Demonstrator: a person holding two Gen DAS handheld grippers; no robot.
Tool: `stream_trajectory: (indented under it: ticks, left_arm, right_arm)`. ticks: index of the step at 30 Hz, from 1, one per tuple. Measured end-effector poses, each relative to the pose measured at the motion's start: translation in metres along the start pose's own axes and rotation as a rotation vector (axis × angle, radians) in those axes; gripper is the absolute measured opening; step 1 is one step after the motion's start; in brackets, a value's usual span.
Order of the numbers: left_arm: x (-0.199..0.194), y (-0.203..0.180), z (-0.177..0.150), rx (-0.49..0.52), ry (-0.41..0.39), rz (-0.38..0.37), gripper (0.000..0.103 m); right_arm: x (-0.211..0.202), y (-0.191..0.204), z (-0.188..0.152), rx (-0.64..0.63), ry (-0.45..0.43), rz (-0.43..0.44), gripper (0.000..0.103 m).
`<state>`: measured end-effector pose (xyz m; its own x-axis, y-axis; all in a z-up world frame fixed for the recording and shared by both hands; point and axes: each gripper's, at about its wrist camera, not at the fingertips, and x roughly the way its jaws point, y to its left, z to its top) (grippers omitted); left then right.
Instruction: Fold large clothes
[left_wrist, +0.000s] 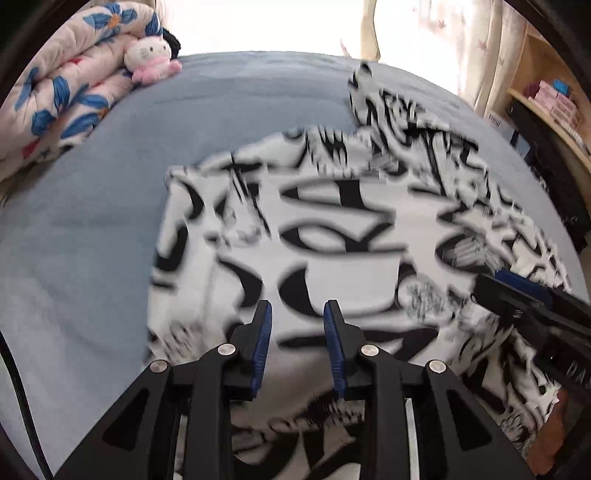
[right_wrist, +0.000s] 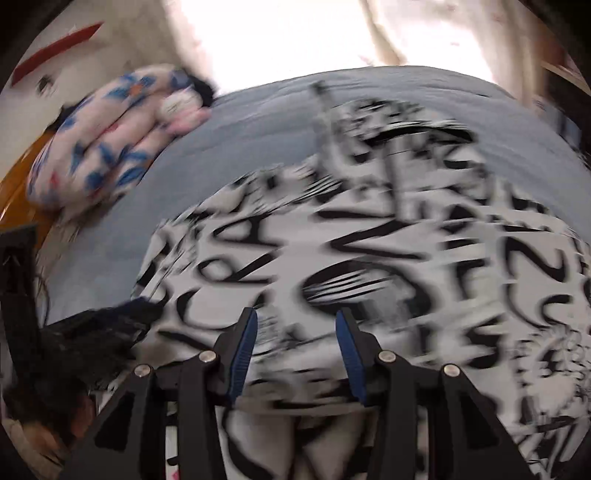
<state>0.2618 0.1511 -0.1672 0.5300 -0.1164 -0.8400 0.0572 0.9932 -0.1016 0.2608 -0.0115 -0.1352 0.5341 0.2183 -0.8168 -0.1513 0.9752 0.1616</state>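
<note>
Left wrist view: nearest to us, the left gripper (left_wrist: 297, 308) has its two blue-padded fingers (left_wrist: 263, 343) spread a little apart, with nothing caught between them. They hang over the black-and-white printed garment (left_wrist: 343, 236), apart from it as far as we can tell. The garment lies spread on the blue bedsheet (left_wrist: 92, 206), its cloth covered in large black lettering, much of it smeared by motion blur. At the right edge we see the other tool, the right gripper (left_wrist: 517, 291), reaching in over the garment's right side. Farther off, at the upper left of the bed, a floral quilt (left_wrist: 70, 85) is folded into a roll, and a small white-and-pink plush toy (left_wrist: 147, 59) sits against it. Beyond the bed, a pale curtain (left_wrist: 476, 44) hangs by a bright window, and wooden shelves (left_wrist: 546, 96) stand to the right.

In the right wrist view, the right gripper (right_wrist: 296, 319) stands with its fingers (right_wrist: 242, 350) parted wider, empty, above the same garment (right_wrist: 369, 236). The left gripper (right_wrist: 122, 317) shows as a dark blur at the lower left. The quilt (right_wrist: 107, 144) lies farther back on the sheet (right_wrist: 258, 122).
</note>
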Motion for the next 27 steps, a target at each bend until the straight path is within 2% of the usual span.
stream_trajectory:
  ticks: [2, 5, 6, 9, 10, 11, 12, 14, 18, 24, 27]
  left_arm:
    - [0.011, 0.007, -0.009, -0.009, 0.027, 0.039, 0.027]
    - [0.012, 0.022, -0.018, -0.001, 0.011, 0.119, 0.027]
    - [0.009, 0.030, -0.020, -0.009, 0.006, 0.116, 0.027]
    - [0.005, 0.043, -0.021, -0.030, 0.013, 0.049, 0.027]
    - [0.003, 0.044, -0.023, -0.034, 0.012, 0.043, 0.027]
    - [0.004, 0.046, -0.023, -0.036, 0.010, 0.040, 0.027]
    - [0.005, 0.046, -0.024, -0.035, 0.010, 0.043, 0.027]
    - [0.007, 0.046, -0.022, -0.031, 0.009, 0.058, 0.027]
    - [0.007, 0.041, -0.021, -0.021, 0.006, 0.076, 0.027]
    - [-0.008, 0.043, -0.019, -0.044, 0.021, 0.050, 0.028]
    - [-0.022, 0.048, -0.020, -0.070, 0.016, 0.057, 0.038]
  right_arm:
    - [0.008, 0.004, -0.003, -0.033, 0.024, -0.033, 0.044]
    - [0.010, -0.028, -0.007, -0.035, 0.026, -0.204, 0.044]
    - [0.007, -0.051, -0.007, 0.003, 0.019, -0.276, 0.044]
    - [-0.007, -0.104, -0.016, 0.121, 0.012, -0.298, 0.042]
    - [-0.009, -0.114, -0.019, 0.142, 0.017, -0.328, 0.046]
    - [-0.011, -0.123, -0.022, 0.166, 0.017, -0.323, 0.055]
    - [-0.015, -0.136, -0.028, 0.220, 0.011, -0.276, 0.057]
    - [-0.016, -0.144, -0.033, 0.274, 0.005, -0.229, 0.058]
    - [-0.015, -0.143, -0.034, 0.270, -0.001, -0.250, 0.058]
    - [-0.021, -0.137, -0.033, 0.294, 0.004, -0.234, 0.058]
    - [-0.030, -0.137, -0.034, 0.310, 0.000, -0.227, 0.058]
